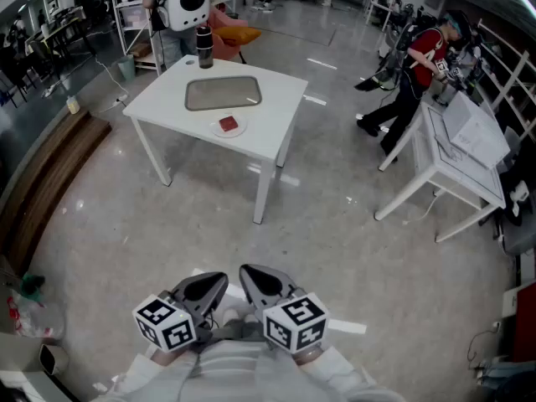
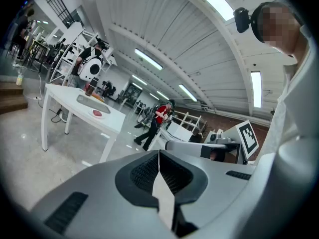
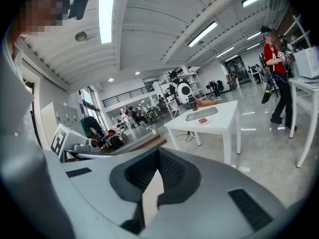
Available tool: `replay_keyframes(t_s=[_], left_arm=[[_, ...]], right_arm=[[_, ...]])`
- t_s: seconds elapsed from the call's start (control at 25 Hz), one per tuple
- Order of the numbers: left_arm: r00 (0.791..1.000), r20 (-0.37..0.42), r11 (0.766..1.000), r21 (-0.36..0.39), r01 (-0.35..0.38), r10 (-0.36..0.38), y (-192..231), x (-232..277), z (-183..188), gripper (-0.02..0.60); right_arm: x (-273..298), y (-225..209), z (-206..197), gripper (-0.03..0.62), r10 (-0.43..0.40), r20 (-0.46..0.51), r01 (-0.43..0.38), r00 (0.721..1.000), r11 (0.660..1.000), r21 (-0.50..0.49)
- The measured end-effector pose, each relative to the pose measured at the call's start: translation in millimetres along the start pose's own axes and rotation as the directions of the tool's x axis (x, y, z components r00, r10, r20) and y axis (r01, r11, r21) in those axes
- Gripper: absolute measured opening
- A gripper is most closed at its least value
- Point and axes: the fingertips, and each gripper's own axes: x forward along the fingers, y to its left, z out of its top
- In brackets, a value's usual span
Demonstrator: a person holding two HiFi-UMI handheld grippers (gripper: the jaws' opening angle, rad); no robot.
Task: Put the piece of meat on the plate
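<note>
This is a large open lab or workshop hall. It has a polished grey floor (image 1: 335,249), plain white desks (image 1: 276,115) standing well apart, white metal shelving racks (image 1: 127,11), long strip lights (image 3: 107,6) under a ribbed ceiling, and other people working among equipment, including a person in a red top (image 1: 423,53).

- Standing on the glossy grey floor (image 1: 167,224): white four-legged table (image 1: 275,115).
- Lying flat across the middle of the table top: shallow grey tray (image 1: 223,93).
- Sitting just beside the tray's near edge: small white plate (image 1: 241,127), carrying a red piece of meat (image 1: 228,124).
- Standing upright at the far edge: dark cylindrical bottle (image 1: 204,48).
</note>
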Motion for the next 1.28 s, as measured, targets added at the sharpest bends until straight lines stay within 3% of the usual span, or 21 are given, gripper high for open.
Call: replay_keyframes(t_s=[0.68, 0.92, 1.28], left_arm=[[1.000, -0.012, 1.000, 0.001, 0.004, -0.004, 1, 0, -1, 0.014], [1.000, -0.005, 1.000, -0.007, 0.003, -0.003, 3, 8, 0, 0.014], [1.000, -0.027, 1.000, -0.027, 0.000, 0.000, 0, 38, -9, 0.014]], right_arm=[[0, -3, -1, 0.014, -0.012, 0.008, 0.012, 1.000, 1.000, 0.021], [2, -5, 1, 0.015, 0.027, 0.023, -0.028, 0.999, 0.999, 0.044], [-5, -44, 0, 0.015, 0.008, 0.008, -0.009, 1.000, 0.995, 0.103]])
